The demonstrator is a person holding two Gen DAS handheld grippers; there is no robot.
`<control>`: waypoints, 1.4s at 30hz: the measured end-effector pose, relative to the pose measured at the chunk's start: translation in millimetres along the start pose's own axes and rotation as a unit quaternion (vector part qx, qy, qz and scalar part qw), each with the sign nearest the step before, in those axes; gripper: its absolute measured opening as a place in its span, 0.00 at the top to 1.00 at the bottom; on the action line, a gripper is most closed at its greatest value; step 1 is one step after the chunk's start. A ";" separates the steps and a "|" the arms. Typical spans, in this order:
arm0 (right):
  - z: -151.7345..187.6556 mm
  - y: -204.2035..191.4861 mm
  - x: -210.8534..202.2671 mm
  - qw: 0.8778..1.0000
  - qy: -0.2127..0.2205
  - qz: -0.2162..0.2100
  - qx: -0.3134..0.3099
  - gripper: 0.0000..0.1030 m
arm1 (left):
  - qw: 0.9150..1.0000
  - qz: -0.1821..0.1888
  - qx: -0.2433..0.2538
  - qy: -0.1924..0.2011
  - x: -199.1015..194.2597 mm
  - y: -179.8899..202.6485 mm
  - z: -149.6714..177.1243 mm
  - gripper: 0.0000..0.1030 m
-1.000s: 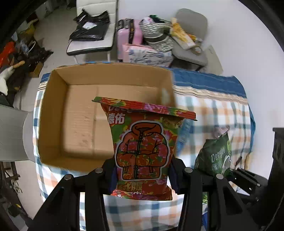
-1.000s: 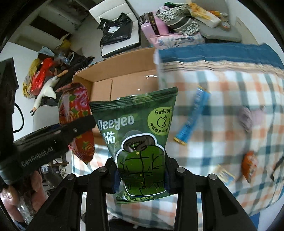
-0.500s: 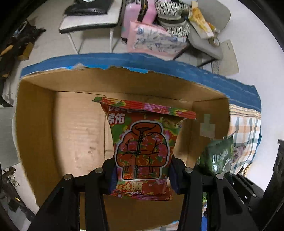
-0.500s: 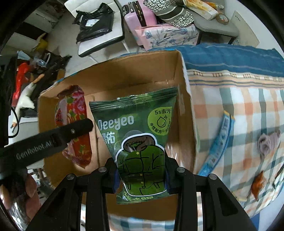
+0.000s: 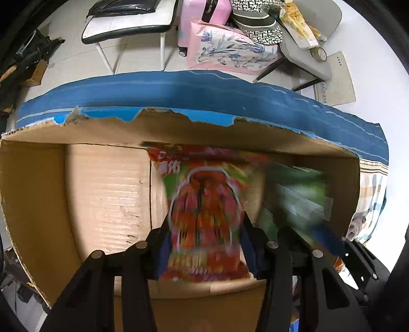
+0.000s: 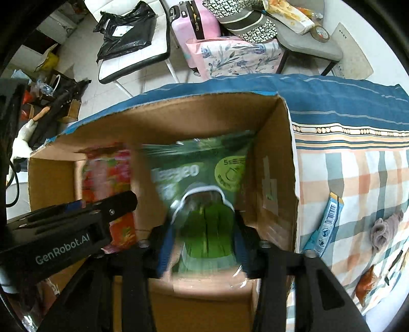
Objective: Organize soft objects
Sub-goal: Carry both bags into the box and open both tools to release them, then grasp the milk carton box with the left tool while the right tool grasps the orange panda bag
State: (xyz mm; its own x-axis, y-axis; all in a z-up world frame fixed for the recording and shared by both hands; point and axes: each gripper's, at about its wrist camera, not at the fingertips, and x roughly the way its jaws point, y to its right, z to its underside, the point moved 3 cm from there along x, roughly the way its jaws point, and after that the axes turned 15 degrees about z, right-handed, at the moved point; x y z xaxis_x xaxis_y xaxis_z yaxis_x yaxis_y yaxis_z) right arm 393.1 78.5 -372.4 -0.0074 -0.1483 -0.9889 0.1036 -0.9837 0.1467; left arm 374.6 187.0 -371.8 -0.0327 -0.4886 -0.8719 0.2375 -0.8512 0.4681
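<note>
A red flowered pouch (image 5: 204,212) with a jacket picture is blurred with motion inside the open cardboard box (image 5: 107,194), between the spread fingers of my left gripper (image 5: 205,249). A green Deeyeo pouch (image 6: 204,199), also blurred, is inside the same box (image 6: 271,163) between the spread fingers of my right gripper (image 6: 203,245). Both pouches look loose, dropping toward the box floor. The green pouch shows at the right in the left wrist view (image 5: 296,194). The red pouch (image 6: 110,178) and the left gripper's body (image 6: 66,229) show in the right wrist view.
The box sits on a checked cloth with a blue border (image 6: 358,178). On the cloth to the right lie a blue sachet (image 6: 324,224), a grey sock (image 6: 383,227) and an orange item (image 6: 365,281). Chairs, a pink suitcase (image 5: 204,20) and bags stand beyond.
Both grippers moved down into the box and opened. The red and green pouches, held firmly before, are now blurred and falling free between the fingers.
</note>
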 end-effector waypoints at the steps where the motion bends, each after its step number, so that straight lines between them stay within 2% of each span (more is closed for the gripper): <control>1: -1.2 -0.5 1.0 1.000 0.001 0.001 -0.001 0.37 | 1.000 0.000 0.000 0.001 -1.4 0.5 0.8 0.56; 3: -2.2 -0.4 -2.1 1.000 0.007 0.005 -0.002 0.30 | 1.000 -0.001 0.002 0.008 -7.4 2.2 3.2 0.50; 5: -2.0 -0.4 -5.2 1.000 0.009 0.004 -0.005 0.29 | 1.000 -0.004 0.009 0.018 -13.1 4.7 3.3 0.34; 6: -1.2 -0.4 -7.5 1.000 0.010 0.002 -0.006 0.29 | 1.000 -0.004 0.013 0.024 -17.9 6.0 5.7 0.29; 8: 2.5 0.4 -12.8 1.000 0.014 0.008 -0.010 0.21 | 0.999 -0.012 0.015 0.034 -25.2 6.2 9.7 0.16; 9: 4.6 0.5 -15.2 1.000 0.017 0.008 -0.012 0.15 | 0.999 -0.013 0.016 0.038 -28.1 6.0 11.7 0.13; 12: 16.0 0.1 -22.8 0.999 0.024 0.008 -0.022 0.08 | 0.998 -0.027 0.024 0.053 -39.1 6.8 19.5 0.11; 15: 30.1 2.4 -30.7 0.999 0.031 0.011 -0.027 0.01 | 0.996 -0.047 0.035 0.073 -50.8 6.9 33.2 0.03; 21: 67.7 11.7 -45.3 0.999 0.037 0.004 -0.022 0.00 | 0.989 -0.078 0.046 0.118 -74.0 1.8 72.4 0.03; 26: 100.9 14.7 -67.6 0.997 0.070 0.021 -0.039 0.00 | 0.982 -0.105 0.053 0.147 -90.6 -2.4 114.7 0.03; 32: 132.4 19.7 -98.9 0.994 0.099 0.020 -0.044 0.00 | 0.979 -0.107 0.050 0.164 -111.4 -3.6 150.0 0.03; 42: 173.6 35.9 -145.1 0.990 0.131 -0.014 -0.047 0.00 | 0.970 -0.115 0.051 0.208 -148.0 20.7 200.5 0.03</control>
State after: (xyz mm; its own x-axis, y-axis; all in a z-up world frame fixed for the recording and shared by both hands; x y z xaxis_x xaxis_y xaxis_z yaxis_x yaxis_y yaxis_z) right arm 225.2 47.1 -219.7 0.2461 -0.0764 -0.9662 0.2000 -0.9714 0.1277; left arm 189.7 203.3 -204.2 0.3262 -0.1819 -0.9276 0.1723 -0.9534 0.2476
